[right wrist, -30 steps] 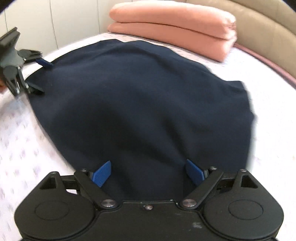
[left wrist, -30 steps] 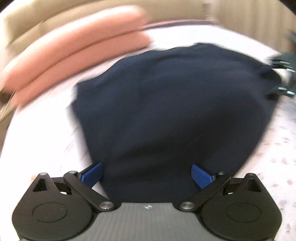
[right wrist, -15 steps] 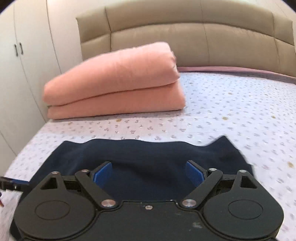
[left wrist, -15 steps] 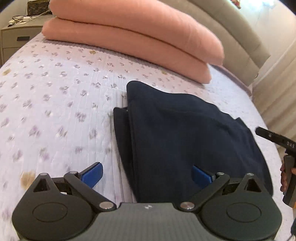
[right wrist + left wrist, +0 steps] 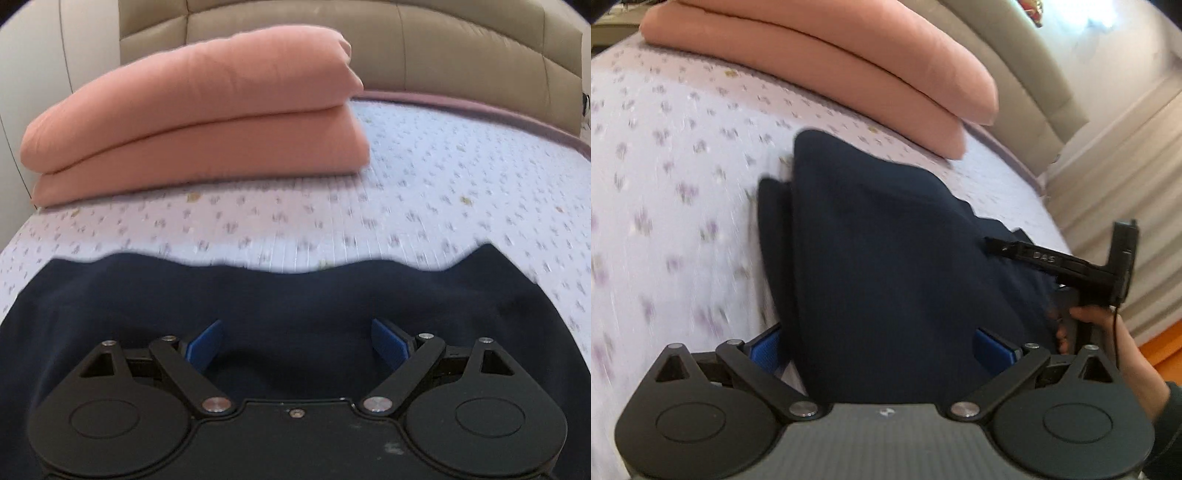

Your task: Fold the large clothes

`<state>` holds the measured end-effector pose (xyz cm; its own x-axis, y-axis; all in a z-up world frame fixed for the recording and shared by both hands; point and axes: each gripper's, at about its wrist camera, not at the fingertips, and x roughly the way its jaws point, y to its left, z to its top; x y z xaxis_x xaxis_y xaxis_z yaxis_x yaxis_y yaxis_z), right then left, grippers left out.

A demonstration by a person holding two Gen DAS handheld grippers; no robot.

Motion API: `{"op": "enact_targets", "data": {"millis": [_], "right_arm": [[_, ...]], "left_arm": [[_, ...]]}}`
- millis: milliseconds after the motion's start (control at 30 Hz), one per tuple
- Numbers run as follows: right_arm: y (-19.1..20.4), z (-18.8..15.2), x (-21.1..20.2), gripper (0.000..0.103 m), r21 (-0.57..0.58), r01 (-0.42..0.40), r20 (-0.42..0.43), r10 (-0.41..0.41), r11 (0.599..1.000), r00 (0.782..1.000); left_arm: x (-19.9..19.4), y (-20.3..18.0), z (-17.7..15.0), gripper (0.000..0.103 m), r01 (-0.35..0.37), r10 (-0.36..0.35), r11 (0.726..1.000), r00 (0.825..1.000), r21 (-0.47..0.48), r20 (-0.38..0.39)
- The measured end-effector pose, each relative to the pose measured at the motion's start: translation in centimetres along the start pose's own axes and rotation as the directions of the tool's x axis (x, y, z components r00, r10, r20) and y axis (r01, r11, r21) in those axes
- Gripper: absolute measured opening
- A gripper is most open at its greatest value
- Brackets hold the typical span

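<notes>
A dark navy garment (image 5: 886, 266) lies folded in layers on the bed, its edge toward the pillows; it also shows in the right wrist view (image 5: 295, 295). My left gripper (image 5: 882, 347) is open, its blue pads either side of the near end of the cloth, which fills the gap between them. My right gripper (image 5: 297, 345) is open and low over the garment, nothing pinched. The right gripper also shows from the side in the left wrist view (image 5: 1067, 266), held by a hand at the garment's right edge.
The bed has a pale sheet with small purple flowers (image 5: 665, 184). A folded salmon-pink duvet (image 5: 199, 122) lies at the head of the bed before a beige padded headboard (image 5: 461, 48). A curtain (image 5: 1126, 177) hangs at the right.
Both grippers let the lifted garment down; it now lies folded on the bed. Over the last half second both moved closer over it, and the right gripper came nearer to the left one.
</notes>
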<state>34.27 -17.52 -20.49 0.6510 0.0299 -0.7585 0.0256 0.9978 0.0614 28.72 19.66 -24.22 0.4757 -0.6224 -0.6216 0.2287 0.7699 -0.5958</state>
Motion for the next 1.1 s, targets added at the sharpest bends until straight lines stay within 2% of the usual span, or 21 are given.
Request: {"op": "enact_targets", "data": {"millis": [67, 133, 333, 500, 633, 767, 867, 1000, 1100], "right_arm": [[-0.4, -1.4, -1.1, 0.103, -0.009, -0.033, -0.029, 0.033, 0.999, 0.999], [-0.5, -3.4, -2.9, 0.103, -0.078, -0.043, -0.004, 0.043, 0.996, 0.999], [0.0, -8.9, -8.6, 0.103, -0.127, -0.003, 0.090, 0.015, 0.992, 0.996], [0.7, -12.6, -11.8, 0.103, -0.138, 0.056, 0.183, -0.030, 0.989, 0.983], [1.0, -15.3, -13.9, 0.103, -0.141, 0.100, 0.240, -0.064, 0.985, 0.969], [-0.3, -17.3, -14.1, 0.103, -0.097, 0.058, 0.241, -0.033, 0.994, 0.970], [-1.1, -18.7, -14.2, 0.103, -0.070, 0.030, 0.243, -0.012, 0.997, 0.970], [-1.5, -18.3, -13.9, 0.103, -0.060, 0.008, 0.219, 0.005, 0.998, 0.976], [-1.2, -18.4, -14.0, 0.103, -0.069, 0.018, 0.221, -0.002, 0.997, 0.975]], "left_arm": [[-0.3, 0.1, -0.8, 0.103, 0.059, -0.059, 0.998, 0.998, -0.031, -0.015], [-0.2, 0.6, -1.3, 0.103, 0.128, -0.132, 0.988, 0.990, -0.087, -0.041], [0.0, 1.0, -0.8, 0.103, 0.154, -0.167, 0.974, 0.984, -0.167, -0.068], [0.5, -0.8, -1.3, 0.103, 0.103, -0.114, 0.988, 0.989, -0.119, -0.094], [0.6, -1.2, -1.7, 0.103, 0.079, -0.087, 0.991, 0.993, -0.108, -0.075], [0.1, -0.8, -2.1, 0.097, 0.070, -0.077, 0.985, 0.996, -0.156, -0.041], [-0.3, -0.7, -2.3, 0.096, 0.066, -0.072, 0.983, 0.997, -0.173, -0.029], [-0.3, -1.3, -2.8, 0.096, 0.053, -0.058, 0.989, 0.998, -0.140, -0.029], [-0.1, -2.3, -2.8, 0.096, 0.008, -0.012, 0.995, 0.999, -0.094, -0.041]]}}
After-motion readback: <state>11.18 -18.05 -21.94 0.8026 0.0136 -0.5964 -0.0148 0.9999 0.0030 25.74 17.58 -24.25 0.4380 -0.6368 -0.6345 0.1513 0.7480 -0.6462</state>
